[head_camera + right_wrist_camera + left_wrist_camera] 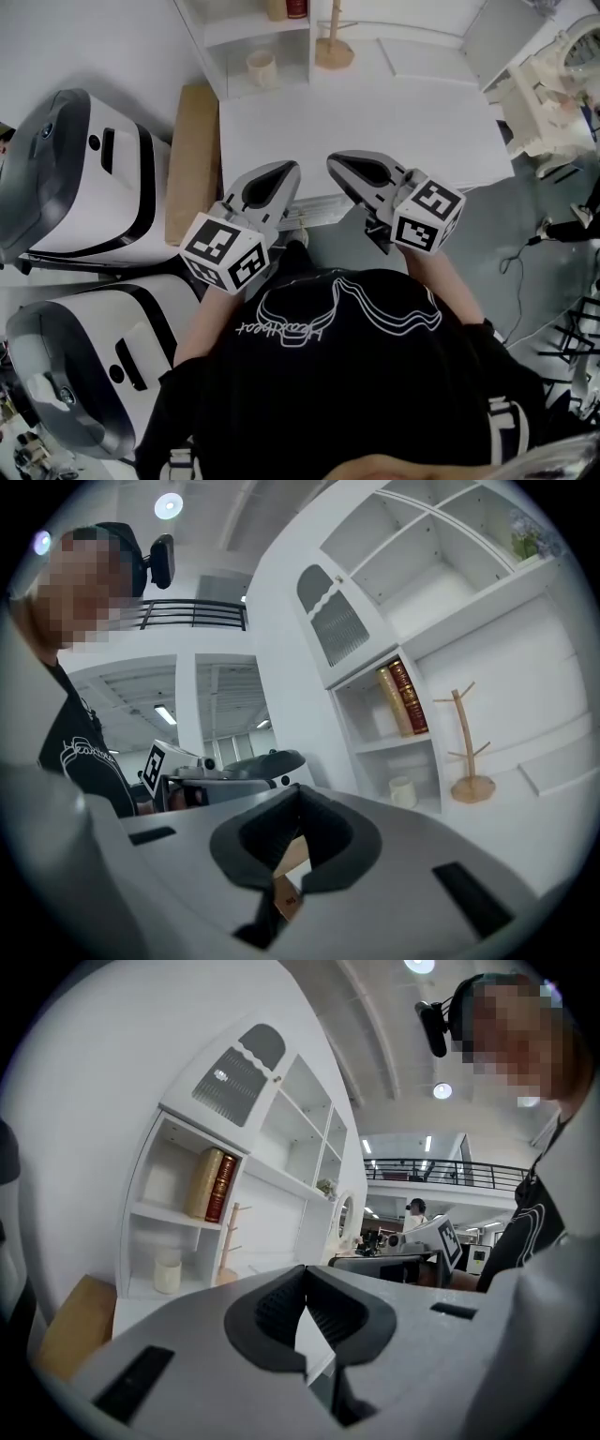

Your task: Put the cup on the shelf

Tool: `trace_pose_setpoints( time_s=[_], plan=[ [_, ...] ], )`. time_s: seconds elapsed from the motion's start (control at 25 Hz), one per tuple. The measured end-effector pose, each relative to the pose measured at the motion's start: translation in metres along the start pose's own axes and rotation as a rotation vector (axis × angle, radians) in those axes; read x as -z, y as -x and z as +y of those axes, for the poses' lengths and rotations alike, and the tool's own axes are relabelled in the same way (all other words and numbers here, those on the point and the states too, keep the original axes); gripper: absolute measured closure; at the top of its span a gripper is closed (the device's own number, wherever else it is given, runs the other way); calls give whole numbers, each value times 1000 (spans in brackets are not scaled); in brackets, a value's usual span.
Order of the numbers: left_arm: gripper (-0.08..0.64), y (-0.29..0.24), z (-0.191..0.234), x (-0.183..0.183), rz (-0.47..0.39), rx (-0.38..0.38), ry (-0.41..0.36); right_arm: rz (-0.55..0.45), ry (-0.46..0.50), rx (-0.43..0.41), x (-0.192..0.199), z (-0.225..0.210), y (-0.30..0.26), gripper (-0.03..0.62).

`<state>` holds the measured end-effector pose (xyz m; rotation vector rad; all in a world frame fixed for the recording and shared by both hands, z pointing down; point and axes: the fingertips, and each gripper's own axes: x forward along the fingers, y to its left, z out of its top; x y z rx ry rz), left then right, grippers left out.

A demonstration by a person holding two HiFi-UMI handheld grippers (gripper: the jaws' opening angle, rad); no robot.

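The cream, cylindrical cup (262, 67) stands upright in the lowest open compartment of the white shelf unit (211, 42), toward 11 o'clock in the head view, at the far left corner of the table. It is well apart from both grippers. On the shelf board above it lean two books (214, 1185), one tan and one dark red with gilt bands. Just to the right of the compartment, on the smooth matte white table (375, 112), stands a pale wooden mug tree (334, 49) with a round base and slim pegs.

The left gripper (285, 169) hangs over the table's near edge at about 7 o'clock from the cup. Its grey plastic jaws are closed tip to tip, their ribbed dark pads curve around an empty oval gap, and nothing is held. The right gripper (335, 161) is beside it, at 5 o'clock from the cup, and its jaws are likewise pressed together and empty.

A flat tan board (192, 159) lies along the table's left side. Beyond it, at 9 o'clock, sit two rounded white-and-grey machines (84, 178).
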<state>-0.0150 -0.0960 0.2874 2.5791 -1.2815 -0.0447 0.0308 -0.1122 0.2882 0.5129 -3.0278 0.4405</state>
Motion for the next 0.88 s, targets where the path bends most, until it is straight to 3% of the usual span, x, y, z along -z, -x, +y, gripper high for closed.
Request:
trace_pose_setpoints(
  time_s=[0.24,0.48,0.88],
  plan=[
    [555,-2,-7,1,7,-28,4,-17,4,-9,-4,8,8,588],
    [555,-1,-15,0,0,16,26,-22,8,-1,-4,11,11,588],
    [555,-11,-14,-7,-27,27,51,-27,-4,11,-7,4,15,588]
  ],
)
